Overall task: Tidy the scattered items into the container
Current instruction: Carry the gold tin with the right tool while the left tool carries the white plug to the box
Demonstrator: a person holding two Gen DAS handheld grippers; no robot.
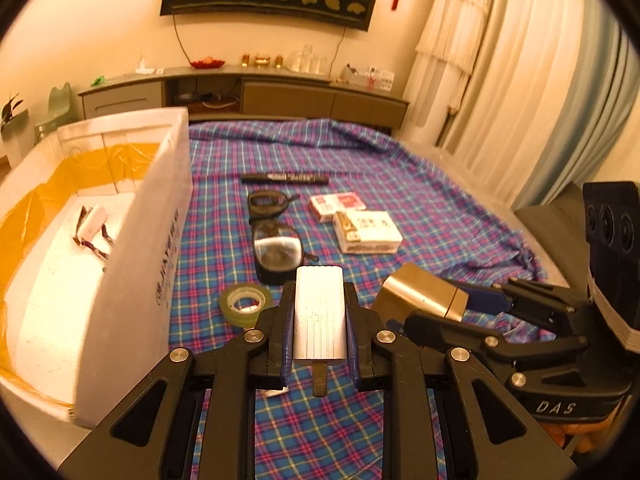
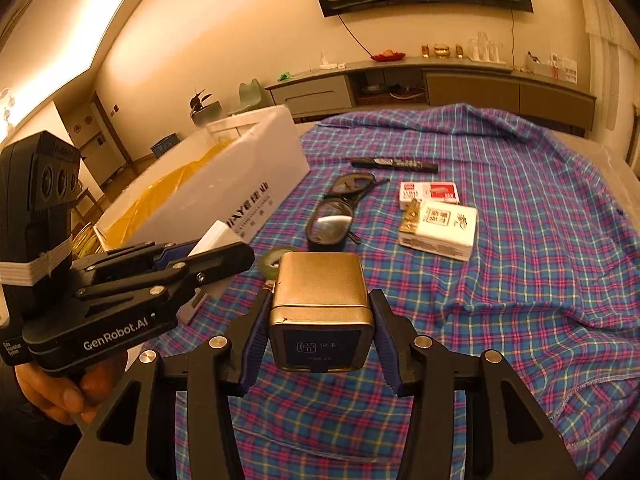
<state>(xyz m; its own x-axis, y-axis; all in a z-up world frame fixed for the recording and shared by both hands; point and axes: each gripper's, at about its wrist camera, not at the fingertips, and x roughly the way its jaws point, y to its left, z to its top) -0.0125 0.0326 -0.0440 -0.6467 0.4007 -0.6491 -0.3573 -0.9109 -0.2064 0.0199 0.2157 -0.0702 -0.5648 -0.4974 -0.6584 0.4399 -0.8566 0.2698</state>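
My left gripper (image 1: 320, 292) is shut on a white ribbed rectangular block (image 1: 320, 320) and holds it above the plaid cloth, just right of the white foam box (image 1: 132, 248). My right gripper (image 2: 320, 298) is shut on a gold square tin (image 2: 320, 304) with a dark label. The tin (image 1: 420, 296) also shows in the left wrist view, and the block (image 2: 218, 238) in the right wrist view. On the cloth lie a tape roll (image 1: 245, 304), glasses (image 1: 272, 236), a black marker (image 1: 285, 179), a red-and-white pack (image 1: 338, 206) and a white pack (image 1: 366, 232).
The foam box is lined with yellow film and has a small wrapped item (image 1: 92, 228) on its floor. A person's hand (image 2: 60, 392) grips the left tool. A low cabinet (image 1: 280, 96) runs along the far wall, and curtains (image 1: 540, 100) hang at the right.
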